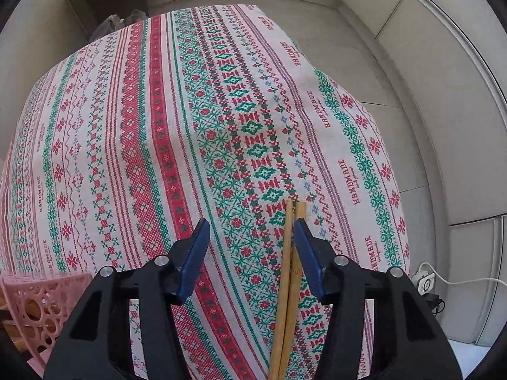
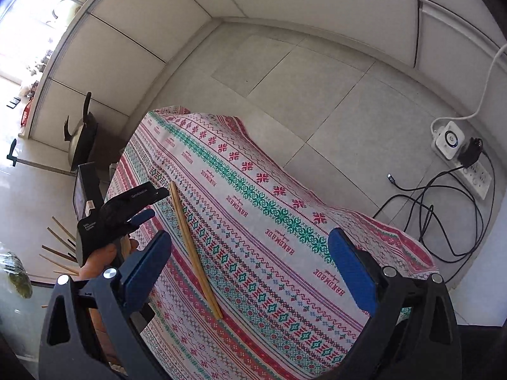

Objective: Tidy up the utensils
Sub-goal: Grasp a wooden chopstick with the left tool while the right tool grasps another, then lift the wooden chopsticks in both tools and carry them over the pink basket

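- Two wooden chopsticks (image 2: 195,250) lying side by side on patterned tablecloth (image 1: 133,145), flat, touching each other along their length.
- Left gripper (image 1: 252,231) pointing steeply down over them, jaws half spread, chopsticks between the blue pads (image 1: 305,253) close against the right one; real pressing not clear.
- Right gripper (image 2: 250,259) above the cloth, jaws spread wide, nothing between.
- Pink perforated basket (image 1: 38,304) at table edge, near left gripper.
- More chopsticks (image 2: 60,253) standing out behind the hand (image 2: 101,261).
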Motion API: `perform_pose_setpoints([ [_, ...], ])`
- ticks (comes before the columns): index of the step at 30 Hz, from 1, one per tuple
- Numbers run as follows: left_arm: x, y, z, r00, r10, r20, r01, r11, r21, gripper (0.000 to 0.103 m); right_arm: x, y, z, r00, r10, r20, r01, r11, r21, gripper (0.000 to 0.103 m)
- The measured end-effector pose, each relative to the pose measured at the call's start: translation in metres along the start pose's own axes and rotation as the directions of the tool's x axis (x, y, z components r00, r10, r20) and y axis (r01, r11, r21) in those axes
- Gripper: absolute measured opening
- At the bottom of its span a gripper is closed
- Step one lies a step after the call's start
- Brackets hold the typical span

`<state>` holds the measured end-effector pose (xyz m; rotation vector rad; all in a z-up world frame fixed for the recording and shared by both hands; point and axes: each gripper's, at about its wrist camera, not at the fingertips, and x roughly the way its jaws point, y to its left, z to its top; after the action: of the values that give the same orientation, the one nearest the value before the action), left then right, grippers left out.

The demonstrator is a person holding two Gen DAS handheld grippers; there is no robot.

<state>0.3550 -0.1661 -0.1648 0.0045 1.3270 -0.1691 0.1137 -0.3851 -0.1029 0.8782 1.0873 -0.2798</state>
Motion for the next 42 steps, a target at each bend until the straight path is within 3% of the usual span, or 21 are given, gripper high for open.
perform_pose_setpoints([
  [6, 0.013, -0.005, 0.007, 1.0, 0.015, -0.013, -0.014, 1.0, 0.015, 0.047, 0.003, 0.002, -0.001, 1.0, -0.006, -0.01, 0.006, 1.0, -0.016, 0.096],
  [14, 0.021, -0.043, -0.005, 0.997, 0.072, 0.019, -0.074, 0.984, 0.16, 0.007, 0.011, 0.001, 0.002, 0.999, -0.032, -0.018, 0.032, 0.999, -0.006, 0.096],
  [21, 0.01, -0.037, -0.047, 0.999, 0.028, 0.034, -0.035, 0.978, 0.207, 0.005, 0.02, 0.009, 0.002, 0.998, -0.051, -0.024, 0.05, 0.998, -0.025, 0.096],
  [27, -0.027, -0.011, -0.119, 0.998, 0.003, 0.055, -0.017, 0.967, 0.253, 0.004, 0.038, 0.038, 0.008, 0.99, -0.129, 0.051, 0.132, 0.988, -0.075, 0.096],
  [32, -0.082, 0.03, -0.173, 0.989, 0.018, 0.15, -0.054, 0.969, 0.242, 0.005, 0.084, 0.098, 0.001, 0.982, -0.19, 0.013, 0.187, 0.952, -0.243, 0.096],
  [36, -0.126, 0.066, -0.196, 0.967, 0.048, 0.252, -0.1, 0.975, 0.198, 0.005, 0.132, 0.146, 0.001, 0.958, -0.284, 0.046, 0.278, 0.875, -0.397, 0.096],
  [39, -0.154, 0.082, -0.21, 0.943, 0.058, 0.327, -0.111, 0.983, 0.145, 0.005, 0.165, 0.156, -0.002, 0.932, -0.36, 0.045, 0.337, 0.814, -0.473, 0.096],
  [42, -0.166, 0.089, -0.215, 0.927, 0.06, 0.37, -0.108, 0.988, 0.11, 0.005, 0.189, 0.156, -0.005, 0.923, -0.385, 0.011, 0.342, 0.807, -0.482, 0.094],
])
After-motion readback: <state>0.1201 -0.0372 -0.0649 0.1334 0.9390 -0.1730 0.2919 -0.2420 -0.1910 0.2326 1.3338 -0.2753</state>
